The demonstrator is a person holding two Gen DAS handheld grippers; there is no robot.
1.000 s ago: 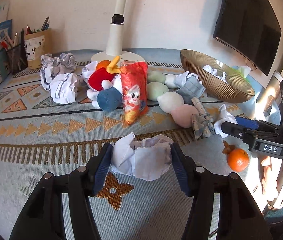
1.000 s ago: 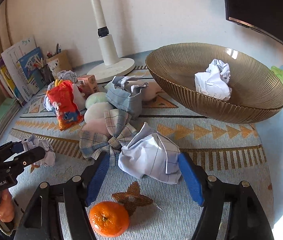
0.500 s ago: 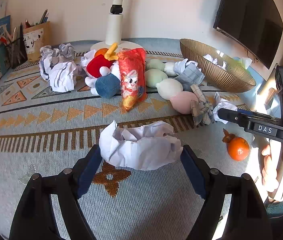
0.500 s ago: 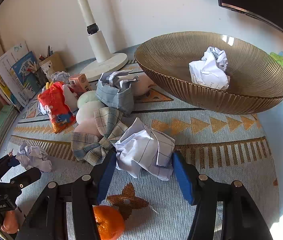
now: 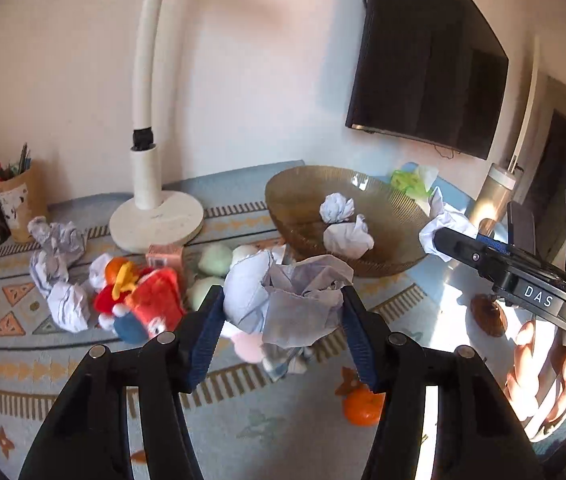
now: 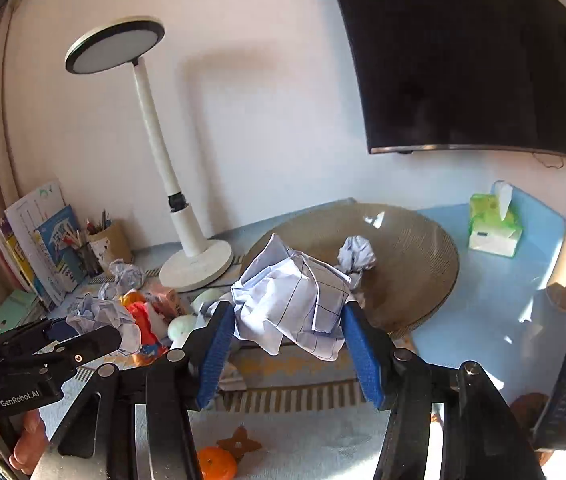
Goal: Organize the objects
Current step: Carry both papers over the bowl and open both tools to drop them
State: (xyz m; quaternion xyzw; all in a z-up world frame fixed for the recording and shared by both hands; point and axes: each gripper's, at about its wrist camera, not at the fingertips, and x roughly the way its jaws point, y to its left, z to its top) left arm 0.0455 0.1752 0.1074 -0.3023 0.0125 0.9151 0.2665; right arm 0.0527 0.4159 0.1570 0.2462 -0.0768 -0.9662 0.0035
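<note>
My left gripper (image 5: pixel 283 312) is shut on a crumpled white paper ball (image 5: pixel 287 300) and holds it in the air above the rug, short of the golden ribbed bowl (image 5: pixel 295 196). My right gripper (image 6: pixel 287 320) is shut on a crumpled grid-lined paper (image 6: pixel 291 304) and holds it up in front of the bowl (image 6: pixel 415 252). The bowl holds two paper balls (image 5: pixel 337 208) in the left wrist view. The right gripper also shows at the right of the left wrist view (image 5: pixel 443 236), and the left gripper at the left of the right wrist view (image 6: pixel 87 334).
A pile on the patterned rug (image 5: pixel 23 360): red plush toy (image 5: pixel 123 296), red snack bag (image 5: pixel 155 304), pastel eggs (image 5: pixel 215 260), more paper balls (image 5: pixel 57 248). An orange (image 5: pixel 363 404) lies near. A white lamp (image 5: pixel 155 224), pencil cup (image 5: pixel 15 204), tissue pack (image 6: pixel 491 228) and wall TV (image 6: pixel 463 56) stand behind.
Both grippers closed on their paper balls and lifted them off the rug, moving up and toward the bowl. The views now look higher, over the table.
</note>
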